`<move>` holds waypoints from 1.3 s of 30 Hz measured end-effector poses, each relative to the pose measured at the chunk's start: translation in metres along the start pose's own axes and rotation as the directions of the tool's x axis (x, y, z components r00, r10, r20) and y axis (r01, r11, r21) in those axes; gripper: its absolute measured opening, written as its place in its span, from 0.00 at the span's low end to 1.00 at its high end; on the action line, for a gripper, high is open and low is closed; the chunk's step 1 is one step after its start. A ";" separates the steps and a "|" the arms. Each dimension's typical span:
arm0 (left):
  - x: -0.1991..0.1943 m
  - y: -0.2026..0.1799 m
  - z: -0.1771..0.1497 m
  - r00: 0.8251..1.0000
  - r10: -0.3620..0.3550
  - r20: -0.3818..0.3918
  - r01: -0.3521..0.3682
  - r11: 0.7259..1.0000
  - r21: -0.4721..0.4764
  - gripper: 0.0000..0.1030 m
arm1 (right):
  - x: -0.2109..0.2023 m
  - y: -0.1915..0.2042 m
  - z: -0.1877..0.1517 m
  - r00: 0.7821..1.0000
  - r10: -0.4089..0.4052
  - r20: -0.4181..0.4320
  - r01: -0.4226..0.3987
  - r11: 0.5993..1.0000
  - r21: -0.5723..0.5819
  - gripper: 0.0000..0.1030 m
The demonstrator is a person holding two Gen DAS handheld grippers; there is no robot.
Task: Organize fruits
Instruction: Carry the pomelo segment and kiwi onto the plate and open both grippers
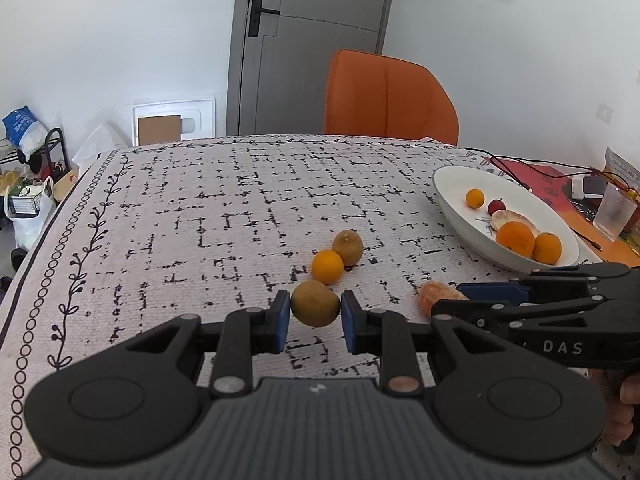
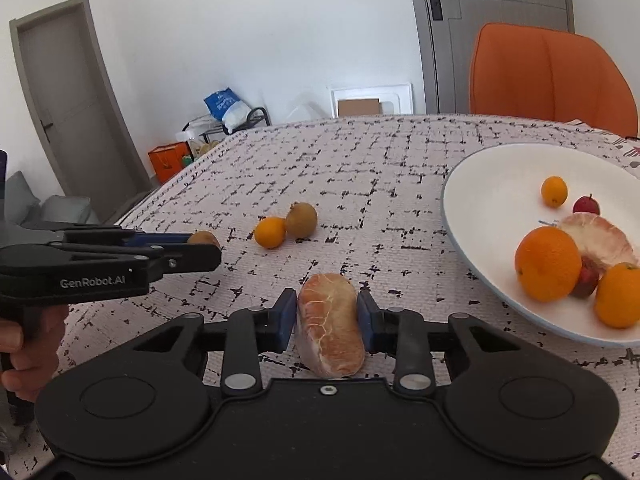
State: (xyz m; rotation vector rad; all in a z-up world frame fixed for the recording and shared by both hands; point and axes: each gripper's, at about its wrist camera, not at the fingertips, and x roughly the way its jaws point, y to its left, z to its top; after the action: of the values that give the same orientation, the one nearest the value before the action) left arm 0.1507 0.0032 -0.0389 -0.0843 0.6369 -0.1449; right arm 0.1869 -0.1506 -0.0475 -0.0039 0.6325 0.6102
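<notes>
**A:** What did each hand hold at that moment?

**B:** The left gripper (image 1: 315, 312) was pinched on a brown-green round fruit (image 1: 315, 303), its blue pads pressed against both sides, just above the patterned tablecloth (image 1: 200, 208). The right gripper (image 2: 327, 314) was clamped on a peeled citrus segment (image 2: 330, 324), pale orange with white veins, which stood on edge between its pads.

**A:** And where did the fruit belong?

**B:** Judging by the task, in the white bowl (image 2: 480, 176), off to the right of both grippers. It already held two large oranges (image 2: 547, 263), a small orange (image 2: 554, 191), small red fruits and another peeled piece. A loose orange (image 1: 327, 266) and a second brown fruit (image 1: 347, 247) were touching each other on the cloth, just beyond the left gripper.

**A:** How should the carry have been done well?

**B:** I would say gently. The peeled segment looked soft, so the grip needed to be only firm enough not to crush it. Each piece ought to have been lifted clear of the cloth, taken over the bowl's rim, and lowered into a bare spot before being released. The round fruit could roll, so a low release seemed wise.
</notes>
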 end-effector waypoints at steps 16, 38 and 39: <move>-0.001 -0.044 0.023 0.997 -0.058 0.052 0.055 0.996 0.064 0.25 | -0.051 -0.030 0.014 0.990 -0.041 0.136 0.036 0.999 0.037 0.29; 0.028 -0.102 0.047 0.990 -0.130 0.052 0.120 0.981 0.153 0.25 | -0.091 -0.097 0.009 0.963 -0.174 0.207 0.148 0.979 0.138 0.29; 0.030 -0.104 0.048 0.990 -0.132 0.050 0.123 0.980 0.156 0.25 | -0.092 -0.100 0.008 0.961 -0.181 0.207 0.153 0.978 0.143 0.29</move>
State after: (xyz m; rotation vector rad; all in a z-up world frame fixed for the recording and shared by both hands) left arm 0.1916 -0.1028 -0.0048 0.0184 0.5589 -0.3132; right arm 0.1863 -0.2807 -0.0082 0.1256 0.4501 0.3987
